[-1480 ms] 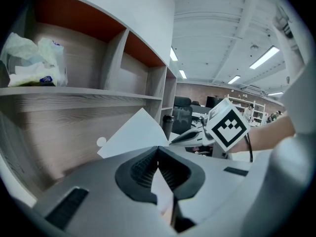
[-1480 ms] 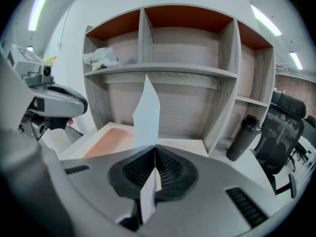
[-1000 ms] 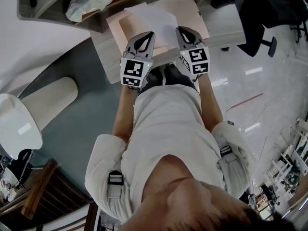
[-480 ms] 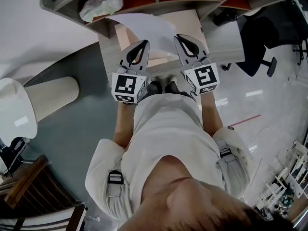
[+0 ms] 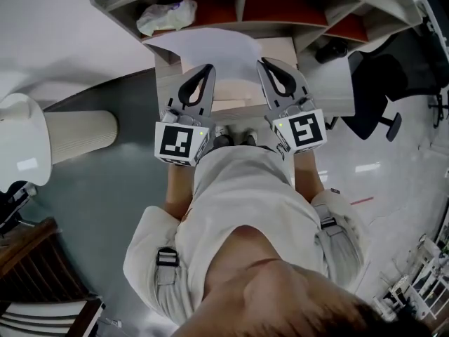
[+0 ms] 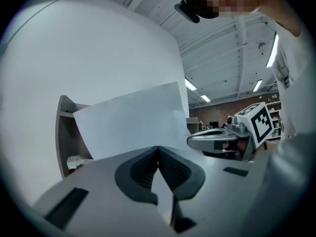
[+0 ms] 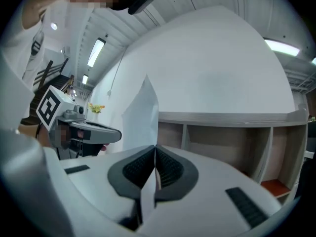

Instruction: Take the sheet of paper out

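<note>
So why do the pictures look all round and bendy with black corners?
Head view: the wide lens bends the straight shelf into a curve. Left gripper view: a fisheye circle, black outside it; the sheet of paper looks sharp, and the bottom close to the lens goes soft. Right gripper view: the same round frame, and the ceiling light glares white.

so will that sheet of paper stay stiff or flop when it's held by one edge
Probably floppy: the sheet of paper bows in a curve beyond the left gripper and right gripper, both shut on its near edge. Likely very light, since two thin pinches carry it. It may crease or tear if the grippers pull apart.
</note>
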### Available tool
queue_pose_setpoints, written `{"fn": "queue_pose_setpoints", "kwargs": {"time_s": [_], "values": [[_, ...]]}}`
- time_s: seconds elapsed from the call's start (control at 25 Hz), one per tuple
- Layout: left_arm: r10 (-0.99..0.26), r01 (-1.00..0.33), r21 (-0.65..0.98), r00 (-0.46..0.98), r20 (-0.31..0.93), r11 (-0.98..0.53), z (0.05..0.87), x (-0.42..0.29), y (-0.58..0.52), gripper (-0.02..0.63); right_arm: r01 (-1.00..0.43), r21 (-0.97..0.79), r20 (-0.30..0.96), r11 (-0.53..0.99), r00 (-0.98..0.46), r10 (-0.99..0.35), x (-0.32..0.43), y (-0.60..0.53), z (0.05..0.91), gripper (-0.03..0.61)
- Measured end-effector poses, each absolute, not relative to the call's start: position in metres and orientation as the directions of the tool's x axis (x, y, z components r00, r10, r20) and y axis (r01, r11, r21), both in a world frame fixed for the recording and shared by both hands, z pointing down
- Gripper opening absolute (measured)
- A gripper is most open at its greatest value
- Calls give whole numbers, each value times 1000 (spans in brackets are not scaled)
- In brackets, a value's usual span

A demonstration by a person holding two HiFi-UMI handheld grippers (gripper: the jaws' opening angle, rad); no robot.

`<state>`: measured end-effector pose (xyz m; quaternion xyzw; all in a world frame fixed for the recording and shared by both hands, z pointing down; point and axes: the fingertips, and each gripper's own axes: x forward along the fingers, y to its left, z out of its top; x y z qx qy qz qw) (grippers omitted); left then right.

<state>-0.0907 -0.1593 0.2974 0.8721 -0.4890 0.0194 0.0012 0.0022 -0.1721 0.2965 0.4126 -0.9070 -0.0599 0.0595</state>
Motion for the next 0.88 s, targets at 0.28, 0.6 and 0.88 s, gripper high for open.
{"fn": "queue_pose_setpoints", "kwargs": {"time_s": [0.28,0.6,0.88], "values": [[-872,-871,-28,489,24,-490,291,-94,-159,15,-730,151,30,666,-671,-741,3,-175,287,20],[-882,-882,-30,469,40,-470,300,-95,-167,15,-717,144,52,682,-682,-729,-1,-184,298,20],[-885,-885,-26,464,46,-466,305,-92,-176,15,-714,140,61,686,-685,-726,0,-191,303,20]]}}
